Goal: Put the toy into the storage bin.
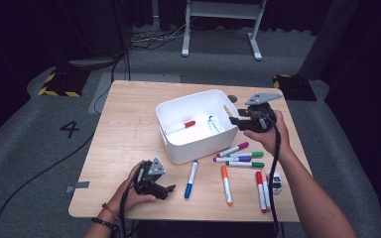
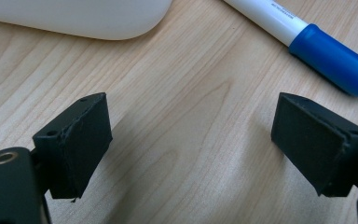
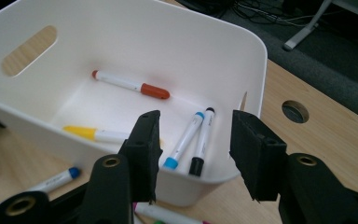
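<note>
The white bin (image 1: 193, 130) stands in the middle of the wooden surface (image 1: 124, 139), and the right claw (image 1: 234, 120) hangs at its right rim, pointing left over the opening with its jaws apart and empty. In the right gripper view the bin (image 3: 177, 42) lies just past those jaws, and four markers rest on its floor: a red-capped marker (image 3: 131, 84) near the far wall, a yellow-capped marker (image 3: 93, 134) by the near wall, and a light-blue-capped marker (image 3: 184, 139) touching a black-capped marker (image 3: 202, 140), the pair lying directly below and between the jaws.

The left claw (image 1: 169, 188) rests low on the surface near the front edge, well apart from the bin's front left corner, its jaws wide apart with bare wood between them. A blue-capped marker (image 1: 191, 178) lies just to the right of it; in the left gripper view this marker (image 2: 303, 36) sits just beyond the right-hand jaw, not touching it, with the bin's rounded corner (image 2: 88, 18) farther off.

More markers lie loose on the surface in front of and right of the bin: an orange-capped marker (image 1: 226, 185), a magenta-capped one (image 1: 233, 148), two green-capped ones (image 1: 245, 155) (image 1: 245, 164), a purple-capped one (image 1: 232, 159) and a red-capped pair (image 1: 262, 191). A small white object (image 1: 276, 182) lies beside the pair.
</note>
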Motion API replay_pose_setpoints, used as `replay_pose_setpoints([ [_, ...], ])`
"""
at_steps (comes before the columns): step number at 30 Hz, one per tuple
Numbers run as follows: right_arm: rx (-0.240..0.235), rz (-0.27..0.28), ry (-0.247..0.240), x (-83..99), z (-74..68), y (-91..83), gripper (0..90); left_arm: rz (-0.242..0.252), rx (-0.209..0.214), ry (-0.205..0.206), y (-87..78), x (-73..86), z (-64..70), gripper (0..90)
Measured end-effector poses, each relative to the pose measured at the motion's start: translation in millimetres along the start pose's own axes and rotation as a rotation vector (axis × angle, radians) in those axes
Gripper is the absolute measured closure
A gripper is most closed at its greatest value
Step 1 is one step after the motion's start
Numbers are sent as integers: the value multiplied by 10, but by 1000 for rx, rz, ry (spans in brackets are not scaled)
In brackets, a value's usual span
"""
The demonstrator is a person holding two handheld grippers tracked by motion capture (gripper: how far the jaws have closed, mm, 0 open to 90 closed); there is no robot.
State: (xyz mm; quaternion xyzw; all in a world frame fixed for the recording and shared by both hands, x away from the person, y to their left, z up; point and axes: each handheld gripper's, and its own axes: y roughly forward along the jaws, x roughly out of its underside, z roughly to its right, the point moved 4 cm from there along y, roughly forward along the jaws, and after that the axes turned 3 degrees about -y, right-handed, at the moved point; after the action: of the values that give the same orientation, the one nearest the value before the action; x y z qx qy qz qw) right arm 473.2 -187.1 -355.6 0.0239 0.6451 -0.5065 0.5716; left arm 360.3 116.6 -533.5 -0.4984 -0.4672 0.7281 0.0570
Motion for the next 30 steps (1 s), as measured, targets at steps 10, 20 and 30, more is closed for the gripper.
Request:
replay_pose_setpoints([
  [10,-60,43,8,705,-281,-455,496,1,0,-1,0,0,1,123],
  [20,-119,-46,50,1543,-596,-410,502,0,0,-1,0,0,0,123],
  [30,-203,-74,25,1522,-1024,12,473,0,0,0,0,0,0,123],
])
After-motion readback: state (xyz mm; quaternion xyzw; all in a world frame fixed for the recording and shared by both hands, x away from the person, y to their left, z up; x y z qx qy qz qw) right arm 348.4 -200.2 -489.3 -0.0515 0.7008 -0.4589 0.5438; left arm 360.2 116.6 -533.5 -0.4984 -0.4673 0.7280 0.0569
